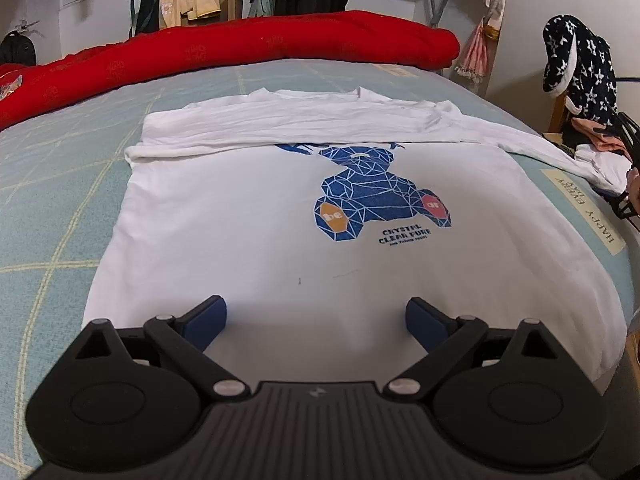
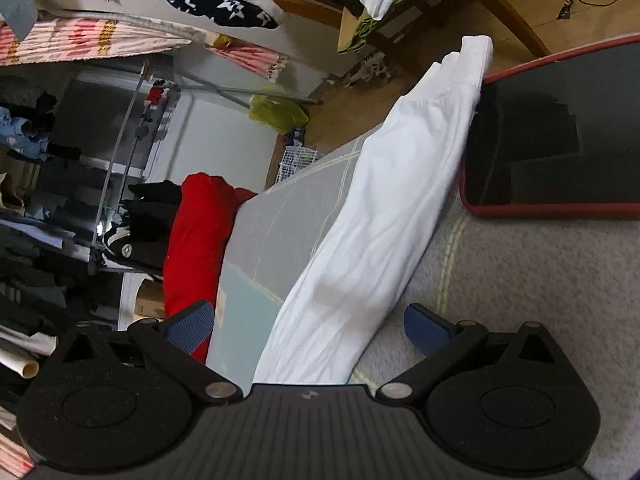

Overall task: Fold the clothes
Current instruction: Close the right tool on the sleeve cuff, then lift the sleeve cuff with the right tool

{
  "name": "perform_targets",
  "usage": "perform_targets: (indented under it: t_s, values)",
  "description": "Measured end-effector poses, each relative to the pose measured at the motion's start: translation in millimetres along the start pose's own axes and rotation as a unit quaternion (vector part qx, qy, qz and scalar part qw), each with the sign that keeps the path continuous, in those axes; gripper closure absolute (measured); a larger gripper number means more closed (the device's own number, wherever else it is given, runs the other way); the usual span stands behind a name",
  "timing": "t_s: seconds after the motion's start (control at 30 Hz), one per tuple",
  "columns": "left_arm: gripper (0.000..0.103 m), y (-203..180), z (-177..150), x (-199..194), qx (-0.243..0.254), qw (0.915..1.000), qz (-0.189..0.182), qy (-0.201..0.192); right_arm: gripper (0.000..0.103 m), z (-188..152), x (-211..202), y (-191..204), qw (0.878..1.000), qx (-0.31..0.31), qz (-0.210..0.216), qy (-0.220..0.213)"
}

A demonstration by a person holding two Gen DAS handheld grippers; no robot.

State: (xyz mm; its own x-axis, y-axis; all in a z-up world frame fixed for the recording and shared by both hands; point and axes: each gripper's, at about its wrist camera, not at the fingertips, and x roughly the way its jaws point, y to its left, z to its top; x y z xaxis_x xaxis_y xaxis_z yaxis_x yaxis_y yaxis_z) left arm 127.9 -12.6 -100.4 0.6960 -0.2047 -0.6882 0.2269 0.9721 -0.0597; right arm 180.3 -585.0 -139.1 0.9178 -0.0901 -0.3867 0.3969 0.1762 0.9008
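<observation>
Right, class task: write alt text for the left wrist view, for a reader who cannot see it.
A white T-shirt with a blue geometric bear print lies on a pale green bed, one sleeve folded across its top. The open left gripper hovers over its near hem; a red duvet lies behind.

The white shirt [image 1: 240,216] is soft, matt cloth with a flat blue print, the bed [image 1: 52,184] cover a woven matt fabric, each hand-held gripper [image 1: 316,322] matt black plastic with ribbed blue pads [image 2: 192,326].

Shirt [image 1: 248,216] lies on bed [image 1: 52,184], quilt [image 1: 240,48] behind.
</observation>
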Motion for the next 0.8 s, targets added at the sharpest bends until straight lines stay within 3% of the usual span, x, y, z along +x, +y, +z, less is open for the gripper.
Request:
perform_targets:
  t_s: [0.47, 0.57, 0.6, 0.67, 0.7, 0.73, 0.8]
  values:
    - [0.007, 1.5, 0.7, 0.7, -0.002, 1.0000, 0.000, 0.000, 0.000, 20.4, 21.0, -1.2, 0.999, -0.020, -0.002, -0.045]
    - [0.007, 2.0, 0.1, -0.1, -0.004, 1.0000, -0.001, 0.000, 0.006, 21.4, 22.5, -2.2, 0.998, -0.033, -0.011, -0.050]
    - [0.007, 2.1, -0.2, -0.4, -0.005, 1.0000, -0.001, -0.001, 0.015, 21.4, 21.9, -4.9, 0.998, -0.034, -0.019, -0.053]
    - [0.007, 2.2, -0.6, -0.4, -0.004, 1.0000, -0.002, -0.001, 0.043, 22.0, 19.8, -14.0, 0.997, -0.029, -0.039, -0.060]
    - [0.007, 2.1, -0.7, -0.4, -0.003, 1.0000, -0.002, -0.001, 0.085, 23.7, 18.2, -22.9, 0.997, -0.017, -0.036, -0.059]
    - [0.007, 2.0, -0.7, -0.5, -0.002, 1.0000, -0.002, -0.001, 0.103, 26.6, 16.2, -36.1, 0.998, 0.005, -0.021, -0.054]
    - [0.007, 1.7, -0.8, -0.5, -0.002, 1.0000, -0.001, 0.000, 0.103, 32.1, 13.6, -55.2, 0.999, 0.031, 0.002, -0.039]
